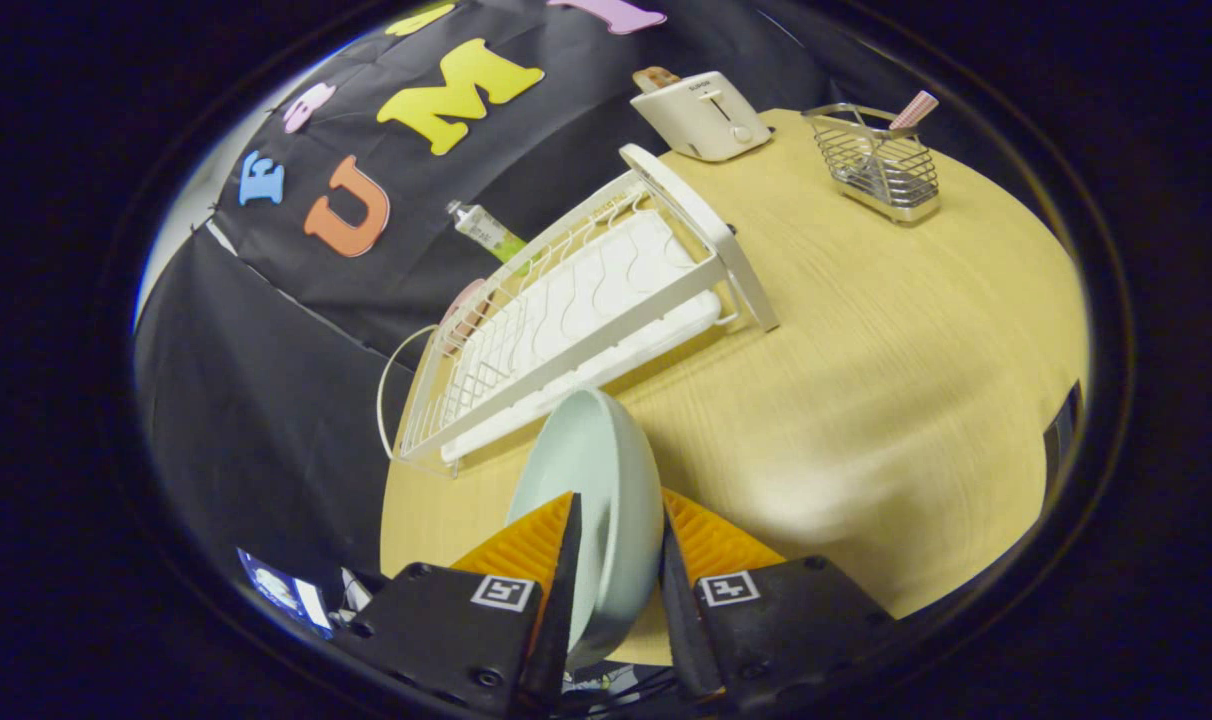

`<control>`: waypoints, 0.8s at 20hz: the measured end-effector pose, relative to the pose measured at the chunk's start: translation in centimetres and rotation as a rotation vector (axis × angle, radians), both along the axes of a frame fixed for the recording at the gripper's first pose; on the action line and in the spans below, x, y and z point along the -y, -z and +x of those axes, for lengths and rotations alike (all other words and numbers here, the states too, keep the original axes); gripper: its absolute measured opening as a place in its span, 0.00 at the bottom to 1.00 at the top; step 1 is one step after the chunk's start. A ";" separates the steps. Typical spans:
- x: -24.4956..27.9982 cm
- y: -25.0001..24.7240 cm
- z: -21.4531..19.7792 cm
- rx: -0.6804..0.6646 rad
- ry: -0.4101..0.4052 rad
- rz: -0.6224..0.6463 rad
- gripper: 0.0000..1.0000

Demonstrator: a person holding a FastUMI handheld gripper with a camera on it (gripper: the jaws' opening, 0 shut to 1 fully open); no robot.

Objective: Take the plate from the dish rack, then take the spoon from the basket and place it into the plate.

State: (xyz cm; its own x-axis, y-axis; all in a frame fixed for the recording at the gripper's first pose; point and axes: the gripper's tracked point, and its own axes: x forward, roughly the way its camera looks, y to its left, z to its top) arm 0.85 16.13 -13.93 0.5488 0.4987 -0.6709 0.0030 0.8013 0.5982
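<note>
**Plate gripped on edge above the table**

The gripper [616, 540] has both fingers clamped on the rim of the pale green plate [596, 480], which stands on edge between them over the wooden table [866, 380]. Just beyond lies the white dish rack [576, 320]. Far right, the wire basket [878, 165] holds the pink-handled spoon [914, 110], right of a white toaster [701, 118].

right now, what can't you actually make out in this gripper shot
- Spoon: its bowl is hidden inside the wire basket; a handle tip pokes out.
- Plate: lower rim hidden by the gripper fingers shut on it.
- Tube and a pink item behind the dish rack: partly hidden by its wires.
</note>
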 end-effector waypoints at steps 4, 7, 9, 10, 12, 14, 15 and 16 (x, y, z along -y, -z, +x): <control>0.4 0.3 0.4 0.003 0.010 0.004 0.48; 1.3 -0.9 0.7 0.075 0.014 -0.042 0.49; 2.5 -2.4 0.9 0.160 0.022 -0.108 0.52; 3.1 -3.5 0.9 0.203 0.029 -0.136 0.55; 4.1 -5.6 0.8 0.300 0.031 -0.185 0.60; 5.2 -7.8 0.3 0.425 0.016 -0.274 0.66; 6.0 -8.7 0.2 0.497 0.016 -0.339 0.70; 7.0 -9.7 0.1 0.567 0.014 -0.404 0.74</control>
State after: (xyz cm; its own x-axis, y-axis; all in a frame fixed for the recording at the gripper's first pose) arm 0.92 9.17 -4.19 0.8738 0.2604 -0.4106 -0.2094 0.9637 0.1656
